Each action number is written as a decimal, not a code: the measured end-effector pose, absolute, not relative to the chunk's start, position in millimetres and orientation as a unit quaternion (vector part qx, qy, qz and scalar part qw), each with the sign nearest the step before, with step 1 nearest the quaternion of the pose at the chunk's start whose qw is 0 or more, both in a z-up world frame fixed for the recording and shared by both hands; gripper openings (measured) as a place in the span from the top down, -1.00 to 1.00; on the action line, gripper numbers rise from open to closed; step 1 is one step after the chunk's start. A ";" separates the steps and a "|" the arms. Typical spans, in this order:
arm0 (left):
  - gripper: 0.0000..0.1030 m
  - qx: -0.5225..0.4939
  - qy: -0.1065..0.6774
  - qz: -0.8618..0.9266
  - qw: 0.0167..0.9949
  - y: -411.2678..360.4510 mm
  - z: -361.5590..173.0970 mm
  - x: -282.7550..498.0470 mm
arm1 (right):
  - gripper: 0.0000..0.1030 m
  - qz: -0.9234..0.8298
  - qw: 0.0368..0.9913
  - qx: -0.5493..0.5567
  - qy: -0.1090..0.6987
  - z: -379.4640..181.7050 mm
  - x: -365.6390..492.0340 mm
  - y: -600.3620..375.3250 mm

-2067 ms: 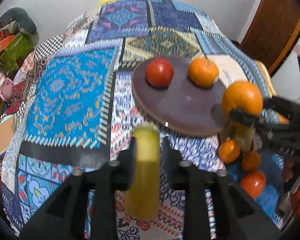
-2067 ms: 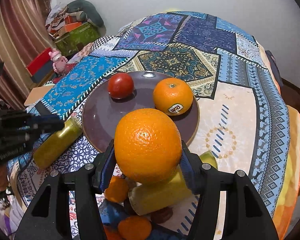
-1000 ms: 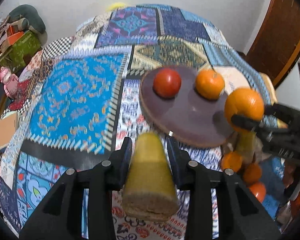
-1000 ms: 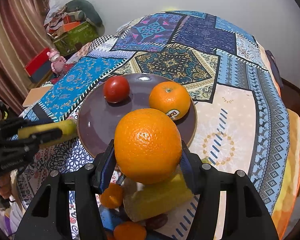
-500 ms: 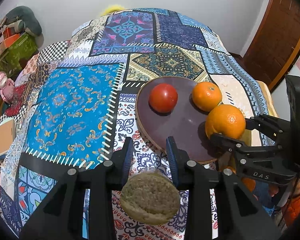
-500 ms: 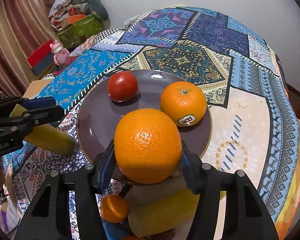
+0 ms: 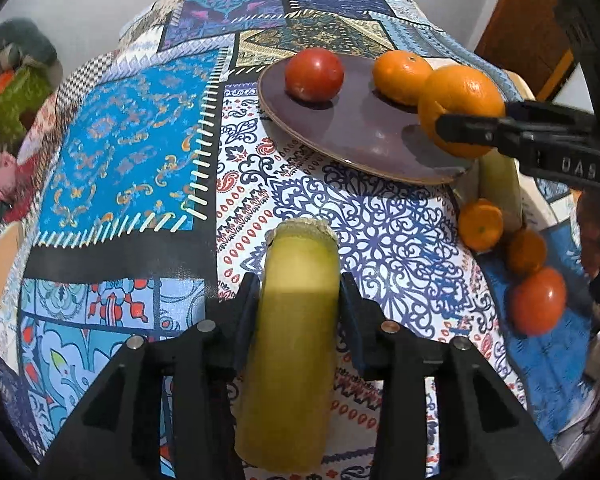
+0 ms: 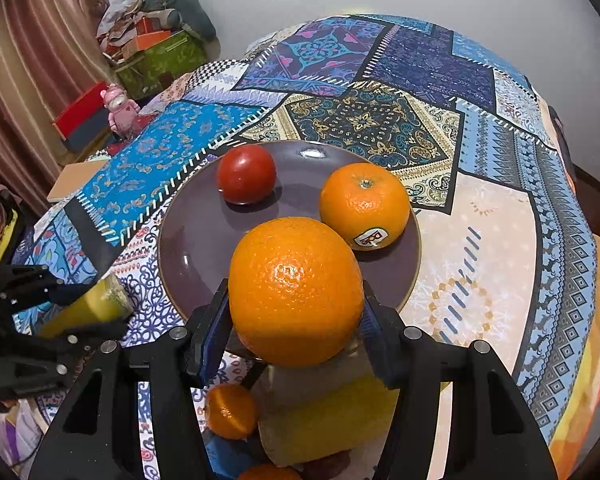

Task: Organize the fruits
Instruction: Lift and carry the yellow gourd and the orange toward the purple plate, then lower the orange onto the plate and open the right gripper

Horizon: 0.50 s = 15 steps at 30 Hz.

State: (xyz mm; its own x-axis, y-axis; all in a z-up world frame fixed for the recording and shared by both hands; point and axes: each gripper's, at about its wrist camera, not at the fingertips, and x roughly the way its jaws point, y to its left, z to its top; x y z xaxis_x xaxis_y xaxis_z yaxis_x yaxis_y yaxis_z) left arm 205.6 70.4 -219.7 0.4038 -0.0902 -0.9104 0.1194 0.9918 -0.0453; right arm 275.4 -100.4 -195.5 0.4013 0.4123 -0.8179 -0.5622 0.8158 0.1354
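Note:
My left gripper [image 7: 298, 280] holds a yellow-green stalk piece [image 7: 296, 320] with a fibrous cut end, low over the patterned cloth in front of the plate. Its jaws are opening slightly, but the pads still touch the stalk. In the right wrist view the stalk piece [image 8: 96, 304] shows at the left edge. My right gripper [image 8: 296, 292] is shut on a large orange [image 8: 296, 280], held over the near rim of the dark purple plate [image 8: 204, 248]. A red tomato [image 8: 246, 178] and a stickered orange [image 8: 364, 204] lie on the plate.
Beside the plate [image 7: 360, 132], near the table's edge, lie small oranges [image 7: 480, 224], a reddish fruit [image 7: 538, 306] and another yellow stalk piece [image 8: 328, 420]. A patchwork cloth [image 7: 132, 152] covers the round table. Boxes and a pink toy [image 8: 118, 108] stand beyond its left side.
My left gripper sank toward the cloth and tipped, so the stalk's cut end now points away from the camera. The right gripper with the large orange stayed over the plate's rim.

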 end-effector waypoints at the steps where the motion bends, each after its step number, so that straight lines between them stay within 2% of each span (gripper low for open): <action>1: 0.24 0.008 0.542 -0.061 0.838 71.2 -220.7 205.8 | -0.07 0.292 0.833 -0.083 0.463 -195.7 275.0 -99.7; 10: 0.30 -0.007 0.520 -0.021 0.854 74.1 -216.5 217.0 | -0.07 0.293 0.827 -0.092 0.470 -201.2 279.1 -92.4; 15: 0.30 -0.030 0.497 -0.012 0.867 83.6 -196.3 235.9 | -0.07 0.292 0.824 -0.094 0.475 -205.1 286.1 -89.0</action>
State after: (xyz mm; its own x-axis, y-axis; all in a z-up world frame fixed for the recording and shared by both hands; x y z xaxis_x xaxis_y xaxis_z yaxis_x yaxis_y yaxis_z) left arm 235.9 83.6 -196.3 0.5064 -0.0498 -0.8609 -0.0092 0.9980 -0.0631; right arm 286.1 -89.0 -205.1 0.3772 0.3918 -0.8392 -0.5714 0.8115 0.1221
